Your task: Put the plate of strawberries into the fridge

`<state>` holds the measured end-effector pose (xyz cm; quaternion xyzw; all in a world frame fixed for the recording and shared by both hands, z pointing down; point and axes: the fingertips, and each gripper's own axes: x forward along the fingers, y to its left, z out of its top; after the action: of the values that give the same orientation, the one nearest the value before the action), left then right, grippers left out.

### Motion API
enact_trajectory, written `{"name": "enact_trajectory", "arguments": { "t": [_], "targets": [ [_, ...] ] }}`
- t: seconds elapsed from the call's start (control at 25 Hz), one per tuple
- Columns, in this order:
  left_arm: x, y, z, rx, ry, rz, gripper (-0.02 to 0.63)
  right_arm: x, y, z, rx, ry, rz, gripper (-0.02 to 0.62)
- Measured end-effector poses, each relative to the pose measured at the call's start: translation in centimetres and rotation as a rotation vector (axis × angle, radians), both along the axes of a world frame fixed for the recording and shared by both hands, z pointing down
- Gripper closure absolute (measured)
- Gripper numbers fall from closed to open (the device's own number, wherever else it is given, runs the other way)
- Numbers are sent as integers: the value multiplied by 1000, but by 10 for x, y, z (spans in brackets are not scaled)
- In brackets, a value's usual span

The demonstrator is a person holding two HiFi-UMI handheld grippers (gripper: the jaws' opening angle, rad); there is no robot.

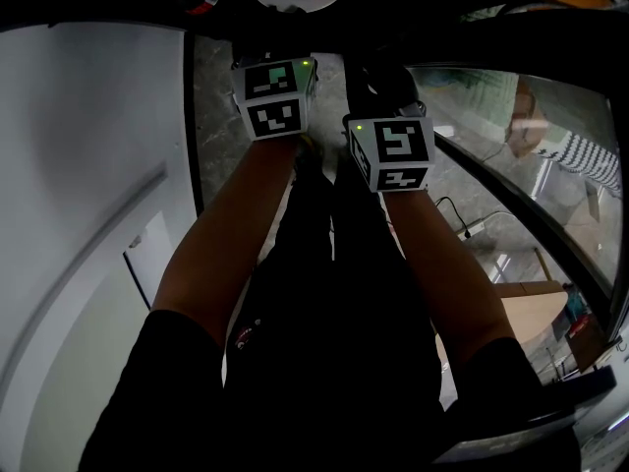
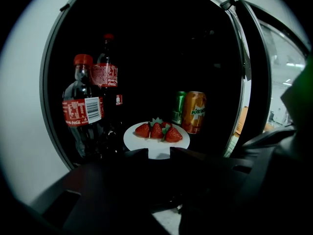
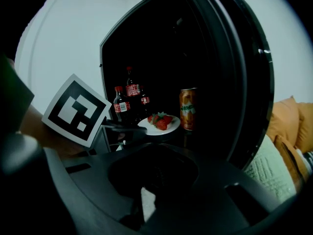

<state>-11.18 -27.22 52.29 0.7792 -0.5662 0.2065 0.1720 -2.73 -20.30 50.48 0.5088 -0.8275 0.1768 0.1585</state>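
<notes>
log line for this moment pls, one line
phase: placing | plate of strawberries: inside fridge | left claw: jaws apart at its rim | right claw: shut, empty, outside fridge

Place: it looked like a room in a home, right by an open fridge (image 2: pixel 161 48).
Fridge: it was dark inside, and its door (image 2: pixel 252 82) stood open at 3 o'clock in the left gripper view.
Food and drink: cola bottles (image 2: pixel 80 111), two cans (image 2: pixel 194 111) and a plate of strawberries (image 2: pixel 156 137) sat inside.
Soft things: an orange cushion (image 3: pixel 288 124) and a pale green blanket (image 3: pixel 274 168) lay at 3 o'clock in the right gripper view.
Floor: the floor (image 1: pixel 221 116) was grey stone, with a cable (image 1: pixel 444 203) and a brown box (image 1: pixel 531 313) at 4 o'clock.
</notes>
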Motion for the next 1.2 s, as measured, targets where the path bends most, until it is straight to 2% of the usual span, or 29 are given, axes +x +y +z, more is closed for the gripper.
{"name": "enact_trajectory", "arguments": {
  "t": [0.4,0.68,1.04,1.2],
  "targets": [
    [-2,4,-9,24,-11,22,465,-3,-5,-2,8,-1,0,591],
    [-3,19,-31,77,2,59,465,-9,-12,-9,15,-10,26,591],
    [-19,38,-42,89,34,38,465,-19,-8,-17,24,-19,41,591],
    [-16,37,-47,101,29,51,465,-12,-11,-17,24,-25,52,591]
  ]
}}
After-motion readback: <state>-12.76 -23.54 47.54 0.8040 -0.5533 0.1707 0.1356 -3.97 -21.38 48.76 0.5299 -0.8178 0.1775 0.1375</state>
